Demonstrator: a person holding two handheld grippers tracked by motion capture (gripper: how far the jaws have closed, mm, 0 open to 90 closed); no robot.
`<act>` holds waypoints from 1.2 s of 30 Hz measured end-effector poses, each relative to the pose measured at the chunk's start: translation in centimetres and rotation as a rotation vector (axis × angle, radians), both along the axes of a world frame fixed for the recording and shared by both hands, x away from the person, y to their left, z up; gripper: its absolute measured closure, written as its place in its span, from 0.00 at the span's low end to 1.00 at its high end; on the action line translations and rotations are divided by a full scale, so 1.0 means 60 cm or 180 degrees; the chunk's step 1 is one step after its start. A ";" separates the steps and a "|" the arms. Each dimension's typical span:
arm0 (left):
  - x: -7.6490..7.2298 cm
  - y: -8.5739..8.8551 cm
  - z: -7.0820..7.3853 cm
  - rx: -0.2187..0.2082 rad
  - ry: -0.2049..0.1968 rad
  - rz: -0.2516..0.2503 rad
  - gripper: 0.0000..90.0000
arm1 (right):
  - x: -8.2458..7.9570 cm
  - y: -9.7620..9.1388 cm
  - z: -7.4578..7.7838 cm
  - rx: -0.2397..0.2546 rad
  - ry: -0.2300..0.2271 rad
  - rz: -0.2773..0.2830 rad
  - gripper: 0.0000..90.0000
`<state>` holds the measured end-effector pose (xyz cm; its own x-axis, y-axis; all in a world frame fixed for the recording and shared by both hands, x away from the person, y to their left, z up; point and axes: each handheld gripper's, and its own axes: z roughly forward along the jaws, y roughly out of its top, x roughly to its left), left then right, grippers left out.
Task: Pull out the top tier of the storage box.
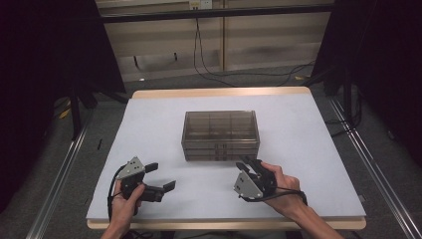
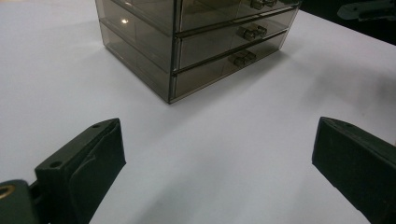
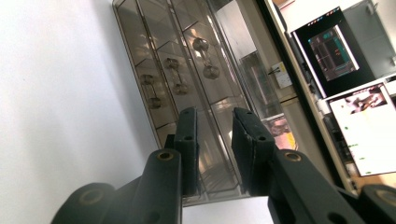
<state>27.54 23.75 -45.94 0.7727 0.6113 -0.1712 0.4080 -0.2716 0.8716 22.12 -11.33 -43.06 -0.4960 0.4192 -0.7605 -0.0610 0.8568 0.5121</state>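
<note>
From the high view, a smoky transparent drawer organizer (image 1: 221, 135) sits at the centre of a white table mat (image 1: 149, 129), its three stacked drawers facing the person. At about 7 o'clock from it, the left hand (image 1: 124, 201) holds the left gripper (image 1: 160, 176), whose jaws stand wide apart and hold nothing, pointing toward 3 o'clock. At about 5 o'clock from the organizer, the right hand (image 1: 283, 186) holds the right gripper (image 1: 247, 162), its tip near the organizer's lower front edge; from this height its jaws look close together, but the gap is hard to read. Black cables (image 1: 234, 74) trail over the floor beyond the table's far edge.

The left gripper view looks along the mat (image 2: 60, 56) at one front corner of the organizer (image 2: 154, 46), toward 12 o'clock. It shows what the high view does not: small clear pull handles (image 2: 252, 31) on the drawer fronts. Both black jaws sit far out at the frame's sides with bare mat between them, well apart from the organizer.

The right gripper view is rolled sideways, so the drawer fronts (image 3: 187, 84) run as upright strips, each with a handle. The right gripper (image 3: 215, 135) here shows a narrow gap between its jaws, holding nothing, close before the organizer. Toward 2 o'clock stand lit computer monitors (image 3: 334, 51).
</note>
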 end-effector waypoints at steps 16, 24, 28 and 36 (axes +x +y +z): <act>0.000 -0.001 0.001 0.0041 -0.0045 -0.0003 0.03 | 0.006 0.044 -0.021 -0.0595 -0.0391 0.0058 0.83; -0.001 0.000 0.003 0.0066 -0.0060 -0.0003 0.03 | 0.012 0.058 -0.034 -0.0883 -0.0583 0.0011 0.85; 0.000 0.000 0.003 0.0045 -0.0068 -0.0005 0.03 | 0.020 0.068 -0.034 -0.1022 -0.0663 -0.0077 0.86; 0.000 0.002 0.004 0.0036 -0.0072 0.0015 0.03 | 0.035 0.079 -0.035 -0.1079 -0.0677 -0.0173 0.87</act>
<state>27.53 23.85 -45.69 0.7733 0.6168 -0.1466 0.3895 -0.2797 0.8776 24.23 -6.57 -45.15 -0.2965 0.1481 -0.9435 -0.0852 0.9799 0.1806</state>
